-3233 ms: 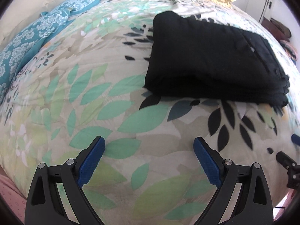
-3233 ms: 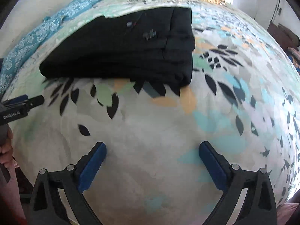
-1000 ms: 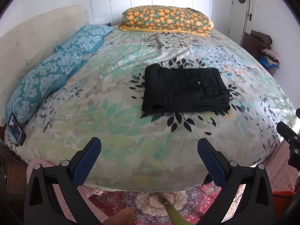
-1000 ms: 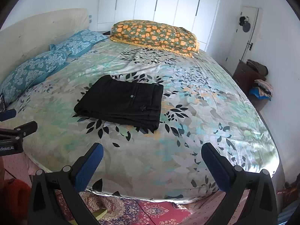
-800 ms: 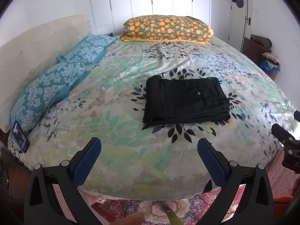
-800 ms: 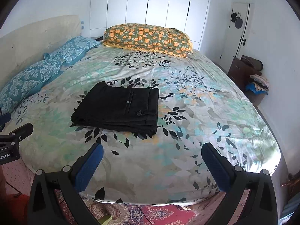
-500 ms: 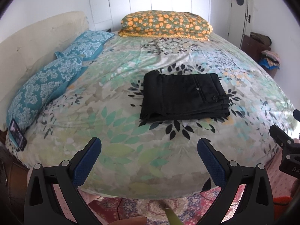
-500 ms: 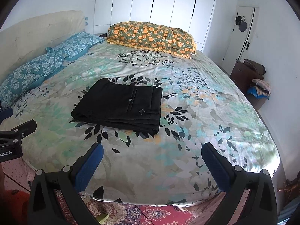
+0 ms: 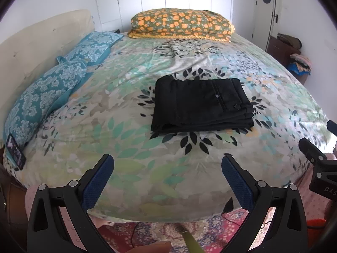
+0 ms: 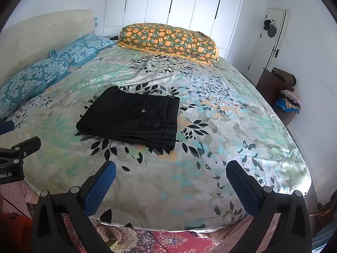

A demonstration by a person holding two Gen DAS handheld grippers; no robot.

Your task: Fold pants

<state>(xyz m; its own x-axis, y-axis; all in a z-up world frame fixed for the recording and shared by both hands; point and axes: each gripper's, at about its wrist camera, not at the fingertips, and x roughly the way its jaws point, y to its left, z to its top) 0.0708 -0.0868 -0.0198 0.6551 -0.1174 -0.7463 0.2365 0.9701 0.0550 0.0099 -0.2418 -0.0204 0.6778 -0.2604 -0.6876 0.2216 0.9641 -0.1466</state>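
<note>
Bed (image 9: 130,97): fills most of both views, spread with a leaf-print sheet; near edge rounded, just beyond the fingers.
Headboard (image 9: 38,42): cream, along the left side of the bed.
Blue pillows (image 9: 52,88): two, lined up against the headboard, well apart from the pants.
Orange pillow (image 10: 168,40): across the far edge of the bed, in front of white wardrobe doors.
Pants (image 9: 202,103): black, folded into a flat stacked rectangle, near the middle of the bed; waistband and button to the right, layered edges facing the cameras.
Room around the pants: bare sheet on all four sides, widest to the right and toward the near edge.
Rug (image 10: 168,240): red patterned, on the floor below the near edge of the bed.
Dresser (image 10: 273,84): dark, by the right wall, clothes piled on top.
Left gripper (image 9: 167,166): held level off the near edge, pointing at the pants, well apart from them; fingers spread wide, nothing between.
Right gripper (image 10: 171,172): held alongside, likewise off the near edge, aimed across the bed; fingers spread wide, holding nothing.
Phone (image 9: 15,151): dark, at the near left corner, beside the nearer blue pillow.
</note>
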